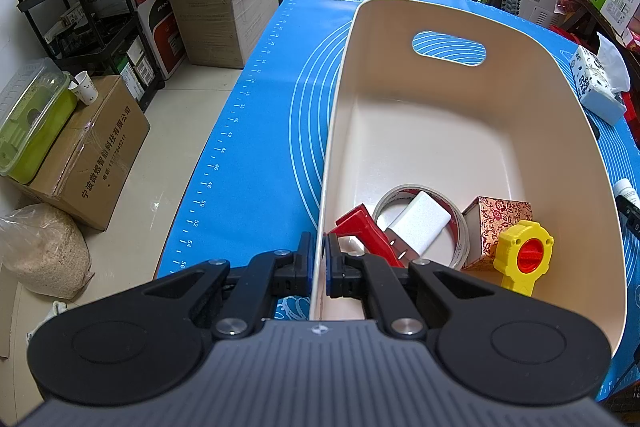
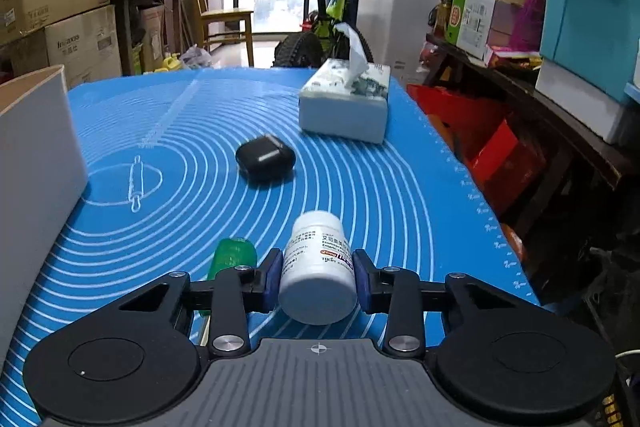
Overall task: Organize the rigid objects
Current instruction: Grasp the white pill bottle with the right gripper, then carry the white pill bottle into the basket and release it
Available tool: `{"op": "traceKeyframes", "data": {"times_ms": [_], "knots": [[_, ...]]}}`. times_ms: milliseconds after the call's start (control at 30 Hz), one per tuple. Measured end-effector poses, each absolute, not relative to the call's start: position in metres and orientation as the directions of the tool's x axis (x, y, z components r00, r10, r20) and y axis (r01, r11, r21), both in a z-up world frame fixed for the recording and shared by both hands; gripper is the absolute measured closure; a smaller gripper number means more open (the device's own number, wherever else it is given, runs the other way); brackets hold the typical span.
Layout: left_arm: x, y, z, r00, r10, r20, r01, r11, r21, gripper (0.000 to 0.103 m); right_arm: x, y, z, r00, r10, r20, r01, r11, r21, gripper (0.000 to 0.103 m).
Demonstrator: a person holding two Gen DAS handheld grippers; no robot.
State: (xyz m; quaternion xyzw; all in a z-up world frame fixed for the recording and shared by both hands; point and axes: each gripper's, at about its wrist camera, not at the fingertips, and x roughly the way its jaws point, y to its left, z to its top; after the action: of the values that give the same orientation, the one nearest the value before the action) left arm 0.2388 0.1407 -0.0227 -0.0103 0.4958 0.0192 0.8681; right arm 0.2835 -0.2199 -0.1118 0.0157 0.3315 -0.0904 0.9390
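Right tool (image 2: 316,277) around pill bottle (image 2: 318,267)

Bin (image 1: 560,131) was smooth cream plastic, slight sheen. Mat (image 2: 360,187) on the surface looked matt blue rubbery. Pill bottle (image 2: 316,275) was glossy white plastic with a paper label. Earbud case (image 2: 265,158) was matt black. Tongs (image 2: 316,279) were matt black plastic with shiny metal rivets.

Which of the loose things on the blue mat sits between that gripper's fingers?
The white pill bottle, lying on its side between the right gripper pads. The black case and tissue box lie farther off, untouched.
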Motion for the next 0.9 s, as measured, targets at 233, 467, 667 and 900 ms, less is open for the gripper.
{"op": "traceKeyframes", "data": {"times_ms": [233,467,667,900], "knots": [[0.239,0.141,-0.023,0.507,0.024,-0.861,-0.043,0.999,0.002,0.096,0.276,-0.218,-0.090,0.800,-0.170,-0.576,0.200,0.980,-0.011,0.059],[0.239,0.141,-0.023,0.508,0.023,-0.861,-0.043,0.999,0.002,0.096,0.263,-0.191,-0.051,0.870,-0.099,-0.483,0.130,0.991,0.030,0.059],[0.239,0.141,-0.023,0.507,0.024,-0.861,-0.043,0.999,0.002,0.096,0.254,-0.157,-0.022,0.911,0.020,-0.412,0.011,0.997,0.072,0.059],[0.239,0.141,-0.023,0.508,0.025,-0.861,-0.043,0.999,0.003,0.096,0.253,-0.104,-0.003,0.902,0.198,-0.385,-0.178,0.980,0.088,0.059]]}}
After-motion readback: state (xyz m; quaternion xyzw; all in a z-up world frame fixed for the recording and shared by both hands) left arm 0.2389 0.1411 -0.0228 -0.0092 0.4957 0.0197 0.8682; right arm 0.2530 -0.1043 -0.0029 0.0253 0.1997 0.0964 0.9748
